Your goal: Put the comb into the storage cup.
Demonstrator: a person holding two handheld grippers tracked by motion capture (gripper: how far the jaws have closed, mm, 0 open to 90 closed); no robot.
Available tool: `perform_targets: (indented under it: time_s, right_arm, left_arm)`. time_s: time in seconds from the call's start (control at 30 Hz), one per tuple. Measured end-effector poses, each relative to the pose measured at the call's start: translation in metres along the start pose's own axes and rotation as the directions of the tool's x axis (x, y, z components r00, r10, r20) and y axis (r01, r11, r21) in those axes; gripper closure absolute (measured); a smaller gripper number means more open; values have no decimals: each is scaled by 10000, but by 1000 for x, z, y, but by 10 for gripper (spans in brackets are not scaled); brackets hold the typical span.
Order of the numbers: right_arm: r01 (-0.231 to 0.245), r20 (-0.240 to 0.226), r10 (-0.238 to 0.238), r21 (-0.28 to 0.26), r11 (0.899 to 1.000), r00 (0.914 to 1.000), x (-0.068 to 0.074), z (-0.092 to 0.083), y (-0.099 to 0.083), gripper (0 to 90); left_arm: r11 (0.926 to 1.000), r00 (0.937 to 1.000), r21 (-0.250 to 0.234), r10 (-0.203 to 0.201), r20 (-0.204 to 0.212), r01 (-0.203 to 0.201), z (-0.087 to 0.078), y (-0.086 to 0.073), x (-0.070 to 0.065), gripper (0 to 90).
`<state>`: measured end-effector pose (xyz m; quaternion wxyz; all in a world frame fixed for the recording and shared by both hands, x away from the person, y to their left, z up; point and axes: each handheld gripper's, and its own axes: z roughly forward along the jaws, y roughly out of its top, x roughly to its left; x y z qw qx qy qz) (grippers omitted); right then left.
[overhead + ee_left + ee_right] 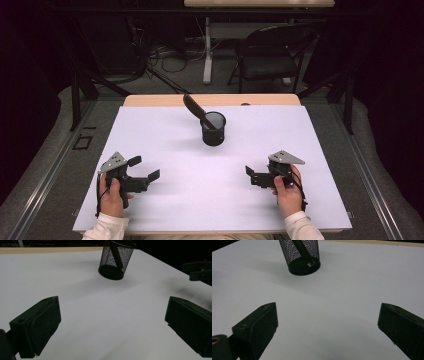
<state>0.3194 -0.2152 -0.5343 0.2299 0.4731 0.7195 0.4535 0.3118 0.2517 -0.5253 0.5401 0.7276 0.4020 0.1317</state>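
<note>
Leaning up-left in cup (213, 129): tool (195, 108)

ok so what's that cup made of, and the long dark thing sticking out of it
The pen cup looks like black wire mesh, probably metal with a matte finish: you can see through its fine grid wall. The long dark tool leaning in it looks smooth and slightly glossy, perhaps plastic or coated metal; the pictures leave that open.

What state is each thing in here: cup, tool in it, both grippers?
Mesh cup: upright on the white table, apart from both grippers.
Dark flat tool: inside the cup, leaning back-left, top end sticking out.
Left gripper: open, empty.
Right gripper: open, empty.
</note>
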Motion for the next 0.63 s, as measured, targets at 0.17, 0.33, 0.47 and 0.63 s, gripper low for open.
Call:
perform_targets:
  time_s: [0.17,0.33,0.47,0.63]
  right_arm:
    - [-17,-5,17,23,10000,10000,0,0,0,27]
    - [-13,-23,13,89,10000,10000,0,0,0,27]
    - [-11,5,11,84,10000,10000,-1,0,0,28]
    - [-61,48,61,58,10000,10000,-1,0,-1,29]
  left_arm:
    - [10000,10000,-3,-47,-17,47,0,0,0,6]
    - [10000,10000,-1,-77,4,77,0,0,1,6]
    - [10000,10000,-5,-72,-40,72,0,0,2,6]
    - [10000,10000,-24,-70,-59,70,0,0,2,6]
